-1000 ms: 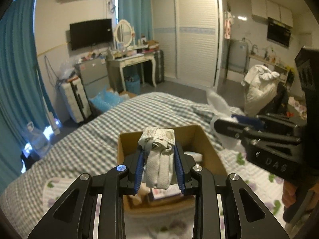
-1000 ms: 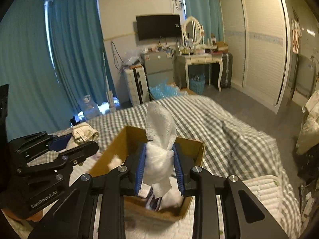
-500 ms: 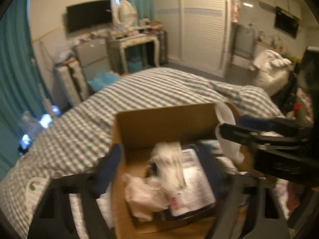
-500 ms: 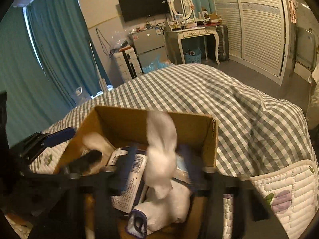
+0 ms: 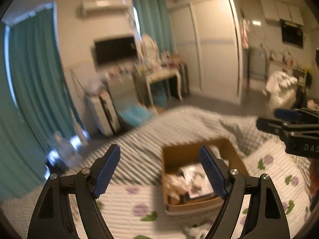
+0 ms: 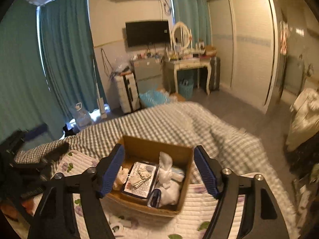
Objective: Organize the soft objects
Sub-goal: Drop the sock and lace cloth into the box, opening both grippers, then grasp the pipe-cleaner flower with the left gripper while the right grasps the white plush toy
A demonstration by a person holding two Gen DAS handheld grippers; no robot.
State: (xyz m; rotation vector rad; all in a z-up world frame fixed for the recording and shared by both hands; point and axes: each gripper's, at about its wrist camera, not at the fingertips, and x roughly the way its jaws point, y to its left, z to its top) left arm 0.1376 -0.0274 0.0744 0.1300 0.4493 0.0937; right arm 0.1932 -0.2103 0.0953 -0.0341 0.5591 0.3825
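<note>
A brown cardboard box [image 6: 180, 198] [image 5: 169, 155] sits on the bed. Inside lie a white knotted cloth bundle [image 6: 168, 181], a small beige folded cloth [image 6: 139, 177], a pale crumpled cloth [image 5: 175, 185] and a printed flat packet [image 6: 142, 185]. My right gripper [image 6: 158, 171] is open and empty, raised above the box. My left gripper [image 5: 159, 171] is open and empty, raised above and left of the box. The right gripper also shows at the right edge of the left wrist view [image 5: 291, 127]; the left one shows at the left edge of the right wrist view [image 6: 35, 159].
The bed has a white quilt with purple flowers [image 6: 201, 209] and a grey checked blanket [image 6: 169, 119]. Small white soft items lie on the quilt in front of the box [image 6: 117, 225] [image 5: 197, 231]. Teal curtains, suitcase, dressing table and wardrobe stand beyond the bed.
Both grippers opened and dropped their cloths into the box: the beige one from the left, the white knotted one from the right. Both then pulled up and back.
</note>
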